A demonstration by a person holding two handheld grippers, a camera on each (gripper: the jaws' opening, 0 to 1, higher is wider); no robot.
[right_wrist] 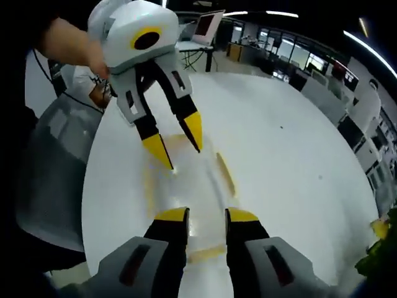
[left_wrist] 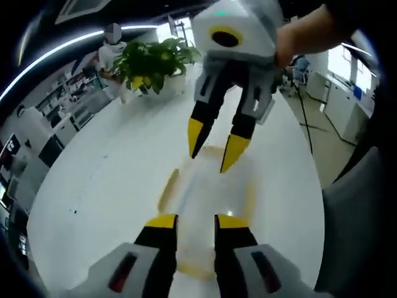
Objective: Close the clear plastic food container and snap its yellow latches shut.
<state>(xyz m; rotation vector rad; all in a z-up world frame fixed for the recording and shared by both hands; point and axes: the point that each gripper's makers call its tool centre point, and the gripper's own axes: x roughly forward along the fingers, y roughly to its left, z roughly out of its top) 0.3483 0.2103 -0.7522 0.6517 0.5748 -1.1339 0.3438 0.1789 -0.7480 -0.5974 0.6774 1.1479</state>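
A clear plastic food container (left_wrist: 208, 186) (right_wrist: 193, 186) with yellow latches (left_wrist: 167, 189) (right_wrist: 226, 174) lies flat on the white table (left_wrist: 105, 180) (right_wrist: 291, 155), between the two grippers. My left gripper (left_wrist: 197, 221) (right_wrist: 177, 141) hovers over one end of it, jaws apart with nothing between them. My right gripper (right_wrist: 208, 215) (left_wrist: 215, 144) faces it from the opposite end, also open, its yellow tips just above the container's lid. Motion blur keeps me from telling whether the lid is seated or the latches are snapped.
A potted green plant (left_wrist: 152, 62) (right_wrist: 379, 257) stands at the table's far end. A grey chair (right_wrist: 56, 161) (left_wrist: 356, 217) sits beside the table edge. A person's hand (left_wrist: 301, 37) (right_wrist: 71, 43) holds each gripper. Office desks and monitors lie beyond.
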